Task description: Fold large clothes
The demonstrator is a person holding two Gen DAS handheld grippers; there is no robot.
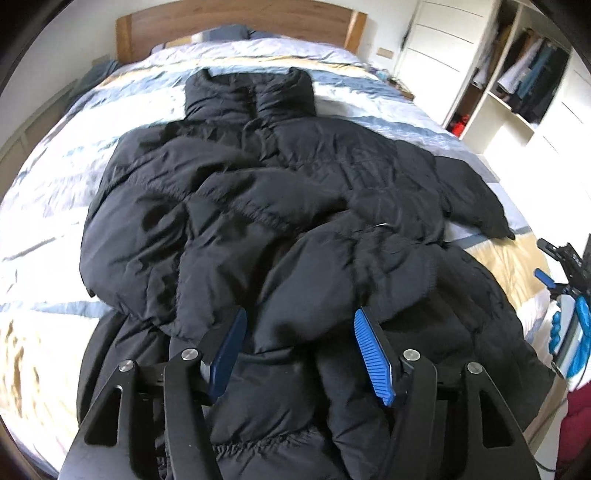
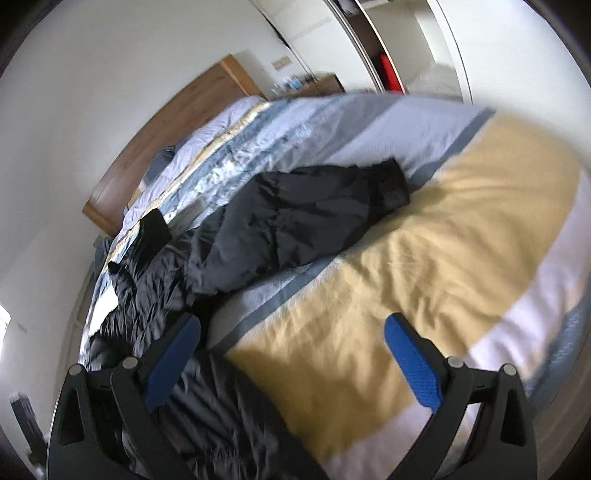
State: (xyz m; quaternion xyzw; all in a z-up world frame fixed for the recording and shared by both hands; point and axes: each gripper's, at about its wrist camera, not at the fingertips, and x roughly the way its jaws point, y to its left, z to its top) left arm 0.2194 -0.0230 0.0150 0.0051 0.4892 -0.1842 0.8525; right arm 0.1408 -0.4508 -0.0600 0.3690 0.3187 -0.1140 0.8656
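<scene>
The left tool (image 1: 299, 343) hangs with its jaws spread just above the folded-over sleeve of the black puffer coat (image 1: 258, 192), pinching nothing. The right tool (image 2: 291, 354) (blurred) is also spread, empty, over the striped bed (image 2: 424, 258) beside the coat's outstretched sleeve (image 2: 314, 206).

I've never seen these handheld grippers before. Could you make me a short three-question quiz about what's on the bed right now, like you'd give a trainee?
1. True or false: the black puffer coat lies with its collar toward the wooden headboard.
2. Which sleeve still lies stretched out on the bedspread: A, the sleeve near the right gripper; B, neither?
3. Fill in: the left gripper is ___, its blue pads gripping nothing.

Key: 1 true; 2 A; 3 open.
</scene>
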